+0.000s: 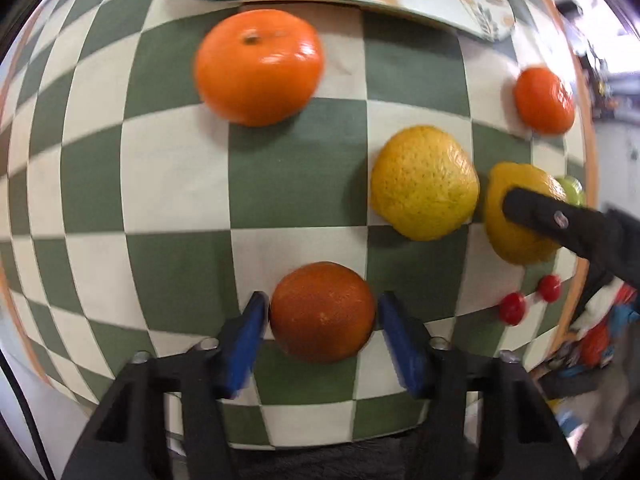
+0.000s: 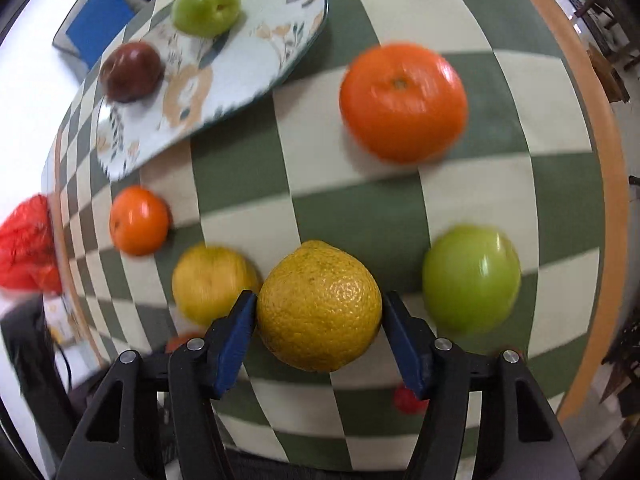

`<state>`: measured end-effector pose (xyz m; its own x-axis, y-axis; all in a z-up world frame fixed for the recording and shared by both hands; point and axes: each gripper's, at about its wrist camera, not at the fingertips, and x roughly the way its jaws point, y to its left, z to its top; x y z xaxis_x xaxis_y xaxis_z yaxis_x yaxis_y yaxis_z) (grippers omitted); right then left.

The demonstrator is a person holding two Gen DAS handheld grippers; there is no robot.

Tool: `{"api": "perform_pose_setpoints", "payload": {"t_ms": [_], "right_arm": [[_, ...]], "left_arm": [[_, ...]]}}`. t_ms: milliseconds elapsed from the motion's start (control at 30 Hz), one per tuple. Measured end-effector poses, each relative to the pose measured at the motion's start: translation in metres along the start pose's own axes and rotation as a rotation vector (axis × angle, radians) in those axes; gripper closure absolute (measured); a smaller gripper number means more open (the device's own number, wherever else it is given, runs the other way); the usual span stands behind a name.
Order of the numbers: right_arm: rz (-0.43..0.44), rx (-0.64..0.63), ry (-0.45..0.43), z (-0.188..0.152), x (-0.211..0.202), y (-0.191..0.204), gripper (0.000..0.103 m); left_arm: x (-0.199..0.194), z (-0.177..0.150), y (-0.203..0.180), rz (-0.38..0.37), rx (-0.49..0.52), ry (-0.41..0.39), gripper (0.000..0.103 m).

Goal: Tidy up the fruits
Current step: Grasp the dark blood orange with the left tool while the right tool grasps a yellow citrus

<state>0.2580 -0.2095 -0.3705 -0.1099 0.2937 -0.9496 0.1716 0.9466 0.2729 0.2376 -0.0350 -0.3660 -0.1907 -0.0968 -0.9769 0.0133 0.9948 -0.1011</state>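
In the left wrist view my left gripper [image 1: 322, 316] has its blue pads [image 1: 248, 320] against both sides of a dark orange [image 1: 322, 304] near the table's front edge. The right wrist view shows my right gripper [image 2: 320, 320] closed the same way on a bumpy yellow citrus [image 2: 320, 304]. That citrus [image 1: 516, 240] also appears at the right of the left wrist view, under a black finger [image 1: 540, 216]. A floral plate [image 2: 248, 60] at the back holds a green fruit [image 2: 206, 8] and a dark plum [image 2: 132, 72].
Loose on the checked cloth lie a big orange [image 2: 404, 102], a small tangerine [image 2: 139, 220], a second yellow citrus [image 2: 212, 280], a green apple [image 2: 472, 278] and two red cherries [image 1: 513, 308]. A red bag [image 2: 28, 244] sits beyond the table's left rim.
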Motion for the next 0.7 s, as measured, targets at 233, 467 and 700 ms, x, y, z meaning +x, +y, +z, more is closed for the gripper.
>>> {"api": "perform_pose_setpoints", "payload": {"t_ms": [233, 467, 700], "right_arm": [[-0.006, -0.049, 0.042, -0.028, 0.018, 0.008, 0.037], [-0.007, -0.053, 0.066, -0.037, 0.026, 0.014, 0.036], [-0.013, -0.060, 0.087, -0.025, 0.033, 0.024, 0.036]], "left_arm": [[-0.007, -0.008, 0.014, 0.083, -0.006, -0.039, 0.050], [-0.005, -0.010, 0.010, 0.081, -0.039, -0.060, 0.049], [0.001, -0.011, 0.016, 0.043, -0.051, -0.033, 0.047]]}}
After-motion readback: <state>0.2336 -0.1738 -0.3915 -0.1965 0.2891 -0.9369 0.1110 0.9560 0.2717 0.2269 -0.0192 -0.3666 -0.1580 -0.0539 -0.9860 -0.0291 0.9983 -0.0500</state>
